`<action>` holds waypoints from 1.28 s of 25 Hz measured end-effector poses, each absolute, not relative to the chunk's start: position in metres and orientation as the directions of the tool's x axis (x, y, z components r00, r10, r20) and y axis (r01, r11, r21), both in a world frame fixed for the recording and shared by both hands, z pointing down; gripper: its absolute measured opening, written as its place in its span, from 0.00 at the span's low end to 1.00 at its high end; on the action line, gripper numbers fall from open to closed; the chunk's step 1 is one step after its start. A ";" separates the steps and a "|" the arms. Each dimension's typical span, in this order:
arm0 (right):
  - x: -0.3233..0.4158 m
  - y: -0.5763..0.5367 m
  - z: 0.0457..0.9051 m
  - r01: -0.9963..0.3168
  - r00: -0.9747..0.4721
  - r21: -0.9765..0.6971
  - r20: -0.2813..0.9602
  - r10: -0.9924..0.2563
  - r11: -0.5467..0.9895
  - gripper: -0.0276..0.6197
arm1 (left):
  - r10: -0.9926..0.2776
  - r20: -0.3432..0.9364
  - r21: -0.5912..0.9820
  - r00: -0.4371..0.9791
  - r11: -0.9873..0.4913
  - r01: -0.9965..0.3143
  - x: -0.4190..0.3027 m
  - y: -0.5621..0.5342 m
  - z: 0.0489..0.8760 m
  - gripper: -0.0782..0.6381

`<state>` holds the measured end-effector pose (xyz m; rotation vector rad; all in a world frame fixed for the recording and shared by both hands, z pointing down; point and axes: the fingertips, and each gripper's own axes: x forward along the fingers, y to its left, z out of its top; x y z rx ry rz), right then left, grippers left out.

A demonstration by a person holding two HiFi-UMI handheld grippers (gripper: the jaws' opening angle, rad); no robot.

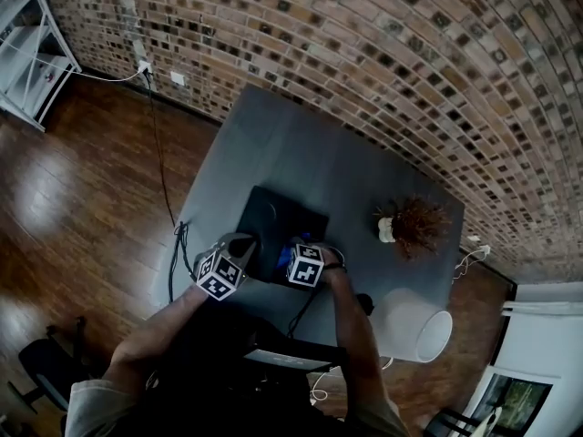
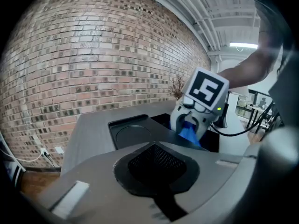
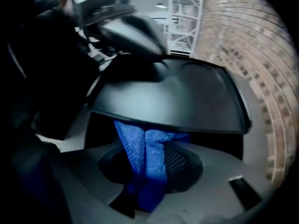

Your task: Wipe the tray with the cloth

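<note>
Right hand-held gripper (image 3: 152, 169), clamped on the blue cloth (image 3: 140, 143), presses it at the near edge of the black tray (image 3: 177, 97) on the desk (image 1: 364, 162), left hand-held gripper (image 2: 156, 164) closed and empty; wiping seems barely begun.

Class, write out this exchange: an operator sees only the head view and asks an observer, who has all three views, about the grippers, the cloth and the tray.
Operator: What is the right gripper holding?
Observer: The right gripper has its fingers shut on a bunched blue cloth, which sticks out towards the tray.
Operator: And the left one?
Observer: The left gripper has its fingers together, with nothing between them.
Operator: Is the tray plain inside?
Observer: No, the left gripper view shows a round recess in it.
</note>
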<state>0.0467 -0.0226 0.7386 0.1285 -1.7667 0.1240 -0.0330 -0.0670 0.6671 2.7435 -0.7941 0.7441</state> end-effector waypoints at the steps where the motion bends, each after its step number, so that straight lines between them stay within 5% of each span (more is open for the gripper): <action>1: 0.048 -0.016 0.738 -0.147 -0.209 -0.039 0.978 0.008 0.988 0.28 | -0.447 0.516 0.041 0.731 -0.839 -0.542 -0.033 -0.066 0.667 0.11; 7: 0.108 -0.128 0.730 -0.712 -0.110 0.180 0.926 -0.361 0.679 0.28 | -0.439 0.521 0.040 0.732 -0.844 -0.535 -0.032 -0.065 0.668 0.11; 11: 0.087 -0.119 0.742 -0.618 -0.074 0.239 0.931 -0.358 0.749 0.29 | -0.437 0.523 0.036 0.732 -0.846 -0.532 -0.031 -0.065 0.667 0.11; 16: 0.058 -0.047 0.740 -0.265 -0.168 -0.009 0.985 -0.037 0.964 0.28 | -0.447 0.518 0.028 0.729 -0.843 -0.537 -0.033 -0.065 0.667 0.11; 22: 0.104 -0.130 0.733 -0.673 -0.086 0.178 0.945 -0.315 0.718 0.28 | -0.453 0.512 0.045 0.730 -0.834 -0.550 -0.033 -0.066 0.667 0.11; 26: 0.069 -0.094 0.743 -0.403 -0.085 0.189 0.966 -0.242 0.896 0.28 | -0.452 0.513 0.048 0.729 -0.833 -0.550 -0.032 -0.066 0.667 0.11; 30: 0.045 -0.004 0.739 -0.002 -0.148 -0.062 0.987 0.061 0.998 0.28 | -0.454 0.514 0.050 0.727 -0.831 -0.554 -0.033 -0.067 0.667 0.11; 32: 0.049 0.005 0.739 -0.013 -0.189 -0.111 0.976 0.106 0.994 0.28 | -0.453 0.513 0.053 0.729 -0.831 -0.553 -0.033 -0.067 0.667 0.11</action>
